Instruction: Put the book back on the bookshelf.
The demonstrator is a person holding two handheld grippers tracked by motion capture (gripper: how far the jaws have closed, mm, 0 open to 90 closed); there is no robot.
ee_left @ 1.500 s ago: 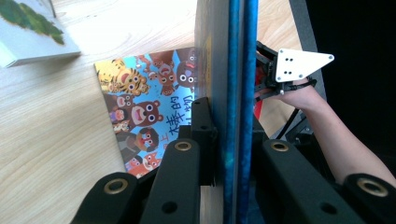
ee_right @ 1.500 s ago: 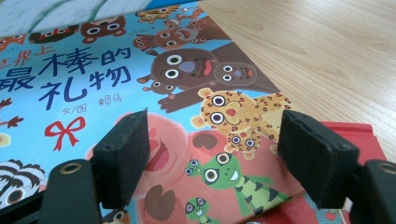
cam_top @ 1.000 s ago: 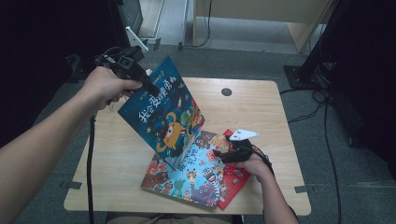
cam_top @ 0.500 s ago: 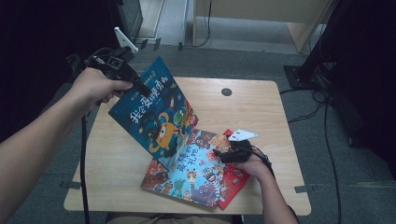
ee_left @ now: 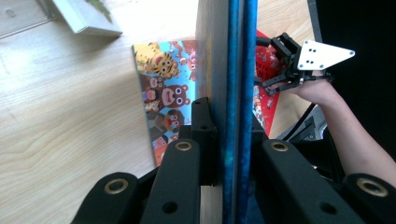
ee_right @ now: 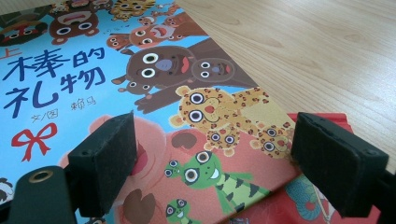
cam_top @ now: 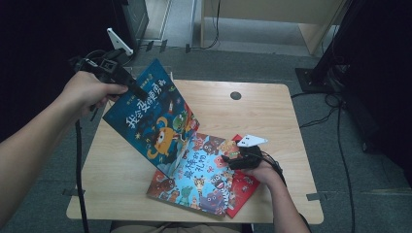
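Note:
A dark blue picture book (cam_top: pixel 155 121) stands tilted over the table, its lower edge resting on the books below. My left gripper (cam_top: pixel 137 91) is shut on its upper left edge; in the left gripper view the book (ee_left: pixel 233 70) shows edge-on, clamped between the jaws of that gripper (ee_left: pixel 229 140). Under it lies a light blue animal book (cam_top: pixel 204 179) on top of a red book (cam_top: pixel 243 187). My right gripper (cam_top: pixel 232 158) rests at their right edge. Its jaws (ee_right: pixel 219 158) stand open just over the light blue book (ee_right: pixel 93 70) and the red book (ee_right: pixel 303 200), holding nothing.
The wooden table (cam_top: pixel 272 111) has a round cable hole (cam_top: pixel 235 95) near its far edge. Cables and a black stand base (cam_top: pixel 316 77) lie on the floor to the right. Bare tabletop lies on the right and far side.
My left gripper has carried the blue book's top edge to the left, tipping the book further off the stack. The right gripper has stayed put.

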